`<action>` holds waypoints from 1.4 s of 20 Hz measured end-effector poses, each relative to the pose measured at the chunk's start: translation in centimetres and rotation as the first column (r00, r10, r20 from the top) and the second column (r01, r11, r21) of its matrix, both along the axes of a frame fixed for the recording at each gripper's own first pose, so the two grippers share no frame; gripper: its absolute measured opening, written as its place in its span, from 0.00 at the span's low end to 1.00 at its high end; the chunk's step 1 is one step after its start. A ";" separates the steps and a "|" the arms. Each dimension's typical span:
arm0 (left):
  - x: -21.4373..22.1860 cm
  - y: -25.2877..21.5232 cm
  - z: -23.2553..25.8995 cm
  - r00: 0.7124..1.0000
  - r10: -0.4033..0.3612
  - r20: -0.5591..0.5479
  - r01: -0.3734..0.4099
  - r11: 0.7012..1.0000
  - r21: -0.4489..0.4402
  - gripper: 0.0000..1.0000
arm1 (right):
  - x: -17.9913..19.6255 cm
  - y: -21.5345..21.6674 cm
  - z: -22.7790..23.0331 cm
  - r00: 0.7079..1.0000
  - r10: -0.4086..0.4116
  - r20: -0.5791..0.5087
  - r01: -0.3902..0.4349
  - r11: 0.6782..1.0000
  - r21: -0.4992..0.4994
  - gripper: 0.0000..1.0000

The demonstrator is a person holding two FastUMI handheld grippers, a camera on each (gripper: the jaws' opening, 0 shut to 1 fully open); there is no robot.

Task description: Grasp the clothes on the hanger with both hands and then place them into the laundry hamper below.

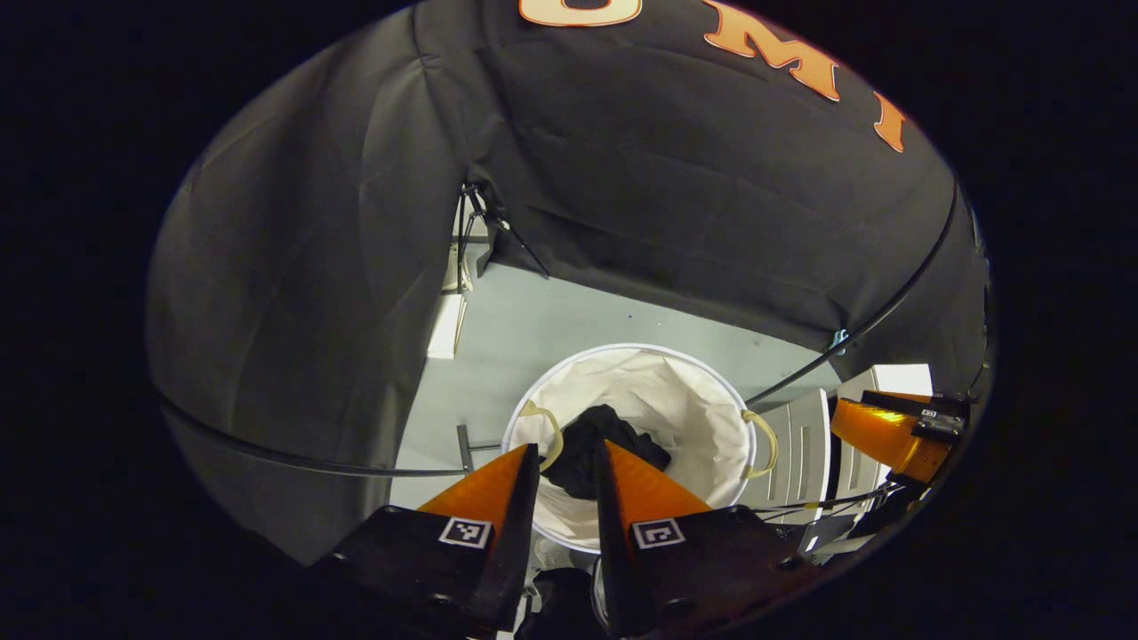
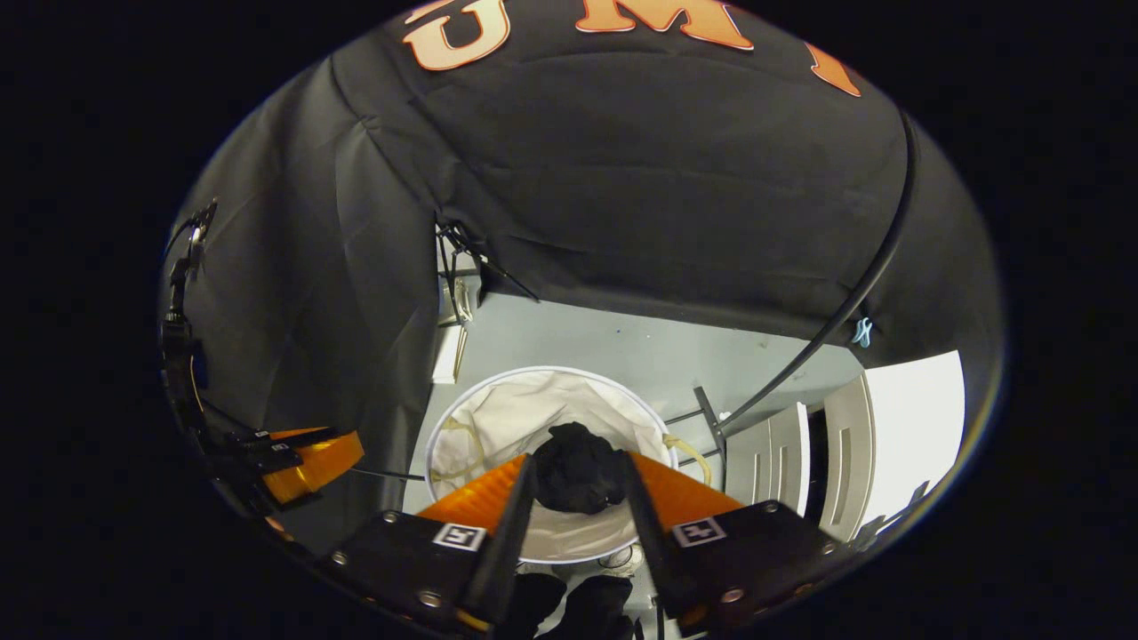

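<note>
A white round laundry hamper (image 1: 676,391) (image 2: 516,409) with rope handles stands on the grey floor below both grippers. A crumpled black garment (image 1: 613,440) (image 2: 578,476) lies inside it. My left gripper (image 1: 567,455) hangs above the hamper's near rim, its orange fingers apart with nothing between them; the garment shows through the gap. My right gripper (image 2: 580,460) is also over the hamper, jaws apart and not pressing on the cloth. The right gripper (image 1: 889,431) shows at the right edge of the left gripper view, the left gripper (image 2: 302,462) at the left edge of the right gripper view.
A thin black rack rail (image 1: 853,333) (image 2: 836,324) curves across above the hamper. A white cabinet (image 1: 805,444) (image 2: 836,444) stands to the right. A tripod (image 1: 480,222) and a white box (image 1: 444,324) sit in the far corner.
</note>
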State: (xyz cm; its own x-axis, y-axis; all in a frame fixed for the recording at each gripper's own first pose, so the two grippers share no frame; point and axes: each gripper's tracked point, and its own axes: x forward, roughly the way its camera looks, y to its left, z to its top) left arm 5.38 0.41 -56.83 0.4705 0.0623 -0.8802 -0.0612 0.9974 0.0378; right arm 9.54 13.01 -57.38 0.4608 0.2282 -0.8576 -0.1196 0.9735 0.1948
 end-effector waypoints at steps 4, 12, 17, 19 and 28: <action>-0.7 -0.1 2.4 0.999 -0.020 0.029 0.020 1.000 -0.016 0.65 | -0.2 -0.9 2.3 0.999 -0.027 0.037 0.028 0.999 -0.026 0.92; 1.5 2.9 14.0 0.953 -0.115 0.281 0.099 0.993 0.071 0.98 | -0.2 -3.5 12.5 0.973 -0.046 0.227 0.069 0.993 -0.092 0.93; 2.2 3.2 25.8 0.867 -0.116 0.485 0.092 0.993 0.073 0.99 | -0.5 -3.3 21.8 0.922 -0.072 0.380 0.112 0.990 -0.083 0.92; 2.9 3.7 30.5 0.812 -0.141 0.567 0.100 0.990 0.103 0.97 | -0.5 -2.9 25.8 0.887 -0.085 0.454 0.133 0.988 -0.076 0.92; 2.1 4.8 46.4 0.574 -0.116 0.810 0.074 0.993 0.090 0.94 | -0.5 -2.1 41.4 0.706 -0.084 0.703 0.171 0.984 -0.054 0.92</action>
